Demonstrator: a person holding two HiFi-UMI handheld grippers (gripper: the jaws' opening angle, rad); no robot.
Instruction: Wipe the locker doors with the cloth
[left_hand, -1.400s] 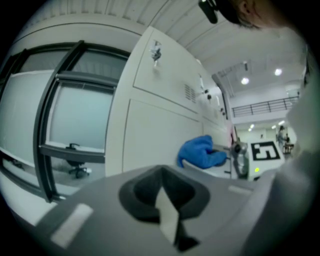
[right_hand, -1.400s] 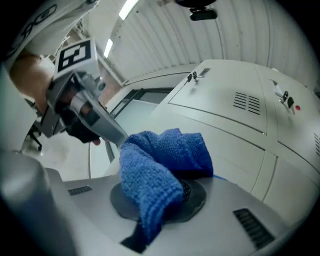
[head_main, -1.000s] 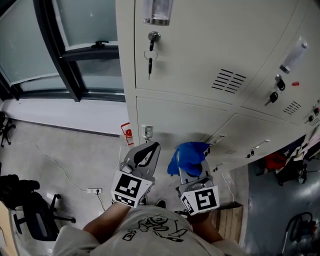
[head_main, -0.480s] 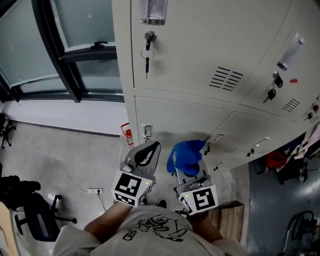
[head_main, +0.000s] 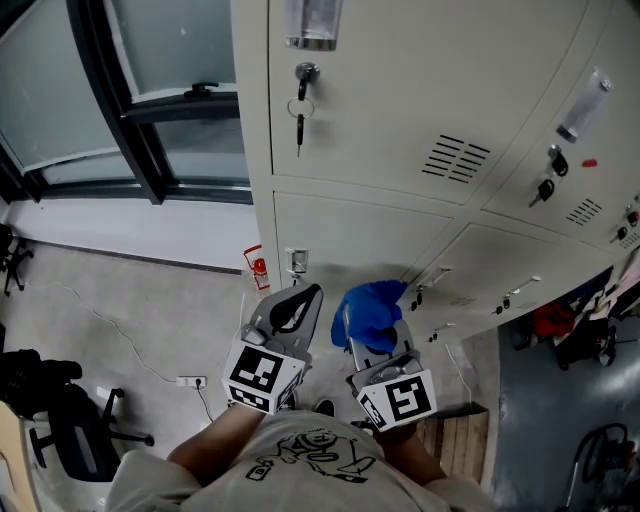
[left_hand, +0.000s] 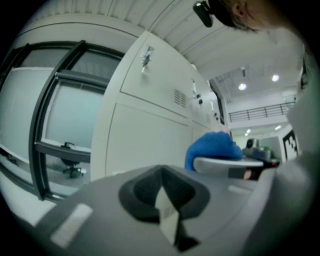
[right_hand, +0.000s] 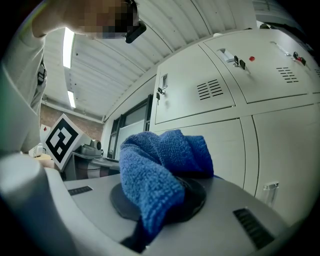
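- I have one cloth, blue and bunched. It is clamped in my right tongs, low in front of the lockers.
- In the right gripper view the cloth spills over the closed tips of the right tongs. Its folds stand up in front of a pale door.
- My left tongs are pressed together on nothing. The left gripper view shows the left tongs meeting along one seam, with the cloth off to their right.
- I count two marker cubes, one per tool: left and right.
- Four locker doors show clearly in the head view, two above and two below, with more cut off at the right edge.
- The cloth sits before the lower left door. I cannot tell whether it touches the panel.
- Two keys hang from locks: one on the upper left door, one on the upper right.
- Two vent grilles show: and.
- One window stands left of the lockers, and one chair is on the floor.
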